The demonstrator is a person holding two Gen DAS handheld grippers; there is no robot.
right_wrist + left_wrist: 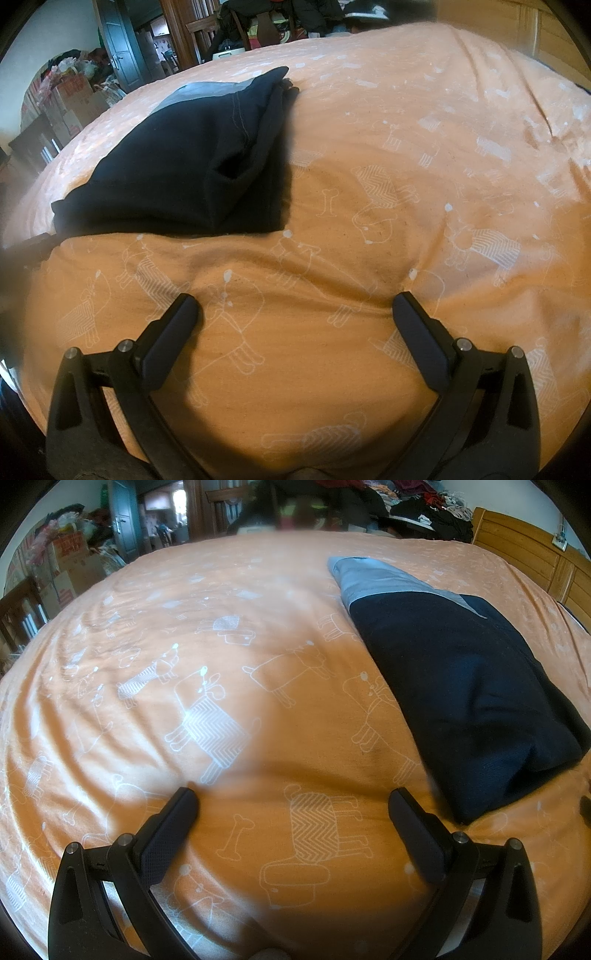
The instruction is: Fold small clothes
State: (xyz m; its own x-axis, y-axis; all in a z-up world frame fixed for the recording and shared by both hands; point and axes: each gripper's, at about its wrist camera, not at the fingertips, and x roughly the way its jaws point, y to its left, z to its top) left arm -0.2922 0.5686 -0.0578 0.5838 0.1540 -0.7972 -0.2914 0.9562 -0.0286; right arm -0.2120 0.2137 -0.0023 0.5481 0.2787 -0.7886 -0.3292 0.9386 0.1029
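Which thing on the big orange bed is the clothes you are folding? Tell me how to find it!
Look at the big orange bedsheet covered in white cartoon dogs. One folded bundle lies on it: the dark navy garment with a light grey-blue band at its far end. It is the only dark thing on the sheet, and both open grippers sit just short of it.

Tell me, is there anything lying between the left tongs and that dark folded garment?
Nothing but bare orange bedsheet. In the left wrist view, the open left tongs hover over the sheet, and the folded garment lies just ahead to their right.
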